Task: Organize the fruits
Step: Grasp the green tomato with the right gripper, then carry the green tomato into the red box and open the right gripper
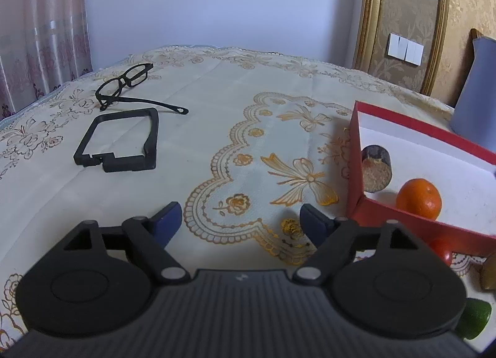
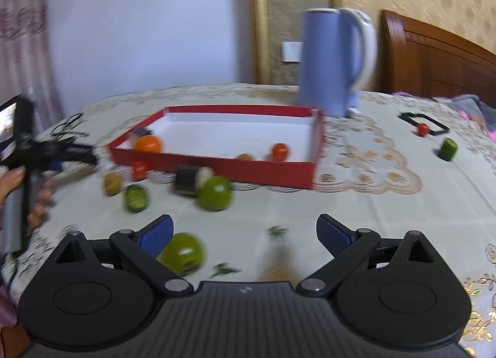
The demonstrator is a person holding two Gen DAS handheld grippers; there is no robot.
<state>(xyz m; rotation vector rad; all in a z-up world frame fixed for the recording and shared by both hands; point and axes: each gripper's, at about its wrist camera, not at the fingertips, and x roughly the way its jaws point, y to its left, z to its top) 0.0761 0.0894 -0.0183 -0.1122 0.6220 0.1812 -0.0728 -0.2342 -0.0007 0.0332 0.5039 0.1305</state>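
- Right wrist view: the right tongs [image 2: 245, 234] stand wide open and hold nothing, with a green fruit [image 2: 183, 252] just inside the left pad; closing off-centre could squirt it across the desk [image 2: 356, 218].
- The red box [image 2: 217, 165] holds an orange [image 2: 148, 144]; several fruits lie loose in front of it.
- The left tongs [image 1: 240, 221] are open and empty beside the box [image 1: 356, 153], so the two tongs could collide near it.
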